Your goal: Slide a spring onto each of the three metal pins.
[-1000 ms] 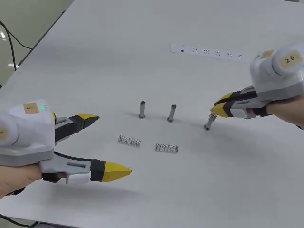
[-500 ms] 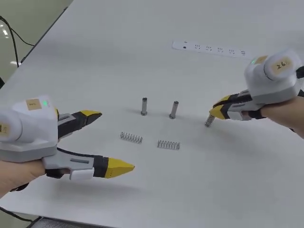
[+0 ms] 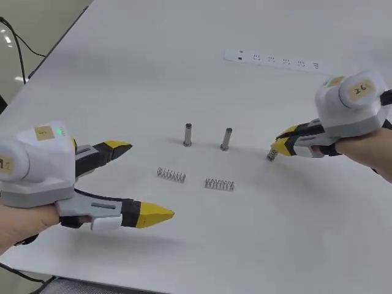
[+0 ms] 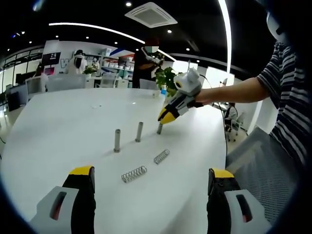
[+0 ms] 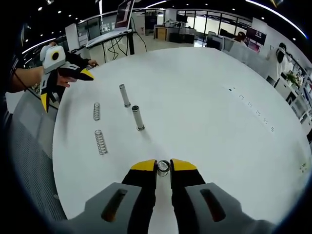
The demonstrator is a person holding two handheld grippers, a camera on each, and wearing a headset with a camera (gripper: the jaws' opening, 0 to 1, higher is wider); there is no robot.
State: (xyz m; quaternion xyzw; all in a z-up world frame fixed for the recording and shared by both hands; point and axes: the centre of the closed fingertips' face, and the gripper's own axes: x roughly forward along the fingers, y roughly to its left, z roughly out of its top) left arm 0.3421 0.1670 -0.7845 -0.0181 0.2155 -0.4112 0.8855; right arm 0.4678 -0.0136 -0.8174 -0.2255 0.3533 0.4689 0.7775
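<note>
Hovering at the left, the left gripper [image 3: 142, 179] gapes wide, empty. Left spring [image 3: 170, 175] and middle spring [image 3: 219, 184] lie loose before 2 bare pins, left pin [image 3: 188, 135] and middle pin [image 3: 227, 139]. Right gripper [image 3: 279, 146] pinches nearly closed on the third spring [image 3: 272, 154] over the tilted right pin [image 5: 163, 167]; sideways pressure could topple it.

place: open-plan office | cues: ceiling vent [image 4: 151, 13], strip lights [image 4: 97, 28], potted plant [image 4: 163, 78], desks [image 5: 109, 35] behind
</note>
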